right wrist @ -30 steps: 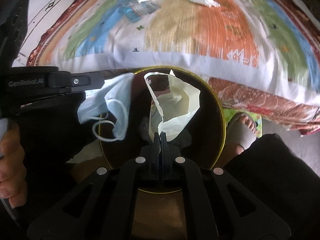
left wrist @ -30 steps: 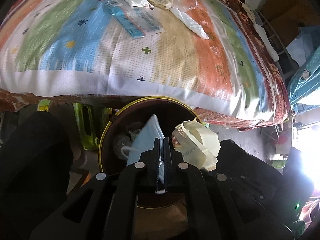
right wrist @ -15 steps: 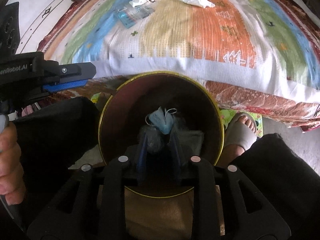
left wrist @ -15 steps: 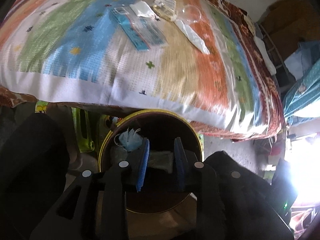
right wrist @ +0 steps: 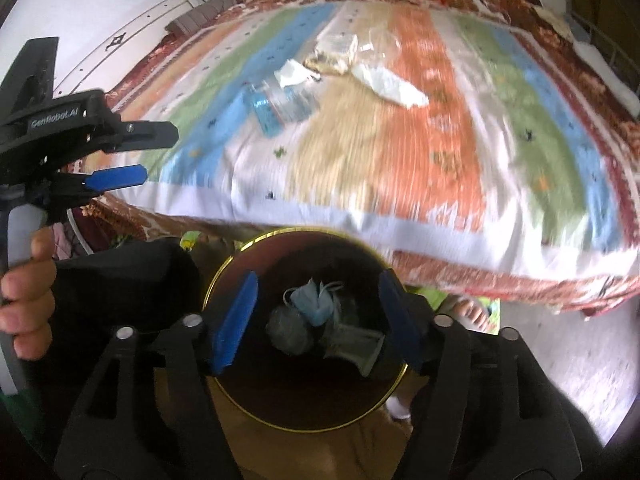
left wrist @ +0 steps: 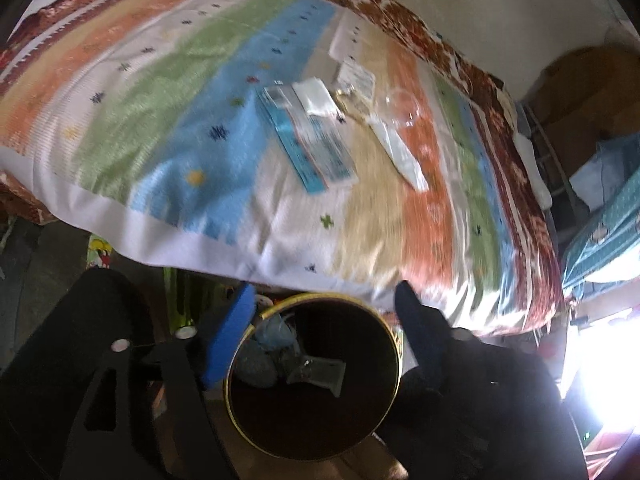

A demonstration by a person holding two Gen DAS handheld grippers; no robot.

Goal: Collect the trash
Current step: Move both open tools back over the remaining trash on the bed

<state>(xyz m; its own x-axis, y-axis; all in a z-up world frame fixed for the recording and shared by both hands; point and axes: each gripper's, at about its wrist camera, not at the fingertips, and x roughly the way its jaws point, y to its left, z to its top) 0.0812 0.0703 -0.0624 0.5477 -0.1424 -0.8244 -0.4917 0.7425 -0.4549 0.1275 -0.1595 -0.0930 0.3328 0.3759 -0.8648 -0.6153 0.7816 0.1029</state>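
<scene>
A dark round bin with a gold rim point(left wrist: 394, 340) point(right wrist: 224, 272) stands below the bed's edge. In it lie a blue face mask point(right wrist: 314, 304) point(left wrist: 276, 330) and a pale bag point(right wrist: 356, 346) point(left wrist: 320, 372). My left gripper point(left wrist: 324, 304) is open and empty above the bin; it also shows at the left of the right wrist view point(right wrist: 156, 156). My right gripper point(right wrist: 318, 292) is open and empty over the bin. On the striped bedspread point(left wrist: 200, 112) point(right wrist: 440, 140) lie more trash: a blue-and-clear wrapper point(left wrist: 308, 148) point(right wrist: 276, 108), a white tissue point(left wrist: 316, 96) point(right wrist: 292, 72), a clear packet point(left wrist: 356, 80) point(right wrist: 334, 54), a clear plastic cup point(left wrist: 402, 108) and a white wrapper point(left wrist: 400, 152) point(right wrist: 388, 82).
The person's dark-clothed knees point(left wrist: 500, 400) point(right wrist: 120, 284) flank the bin, with a bare foot point(right wrist: 472, 308) on the floor to the right. Boxes and blue cloth point(left wrist: 600, 184) are piled right of the bed. A white wall point(right wrist: 100, 12) is at the far left.
Both grippers let go of their trash, the mask and the pale bag, which fell into the bin. Both jaws opened wide, and the grippers lifted and tilted toward the bed.
</scene>
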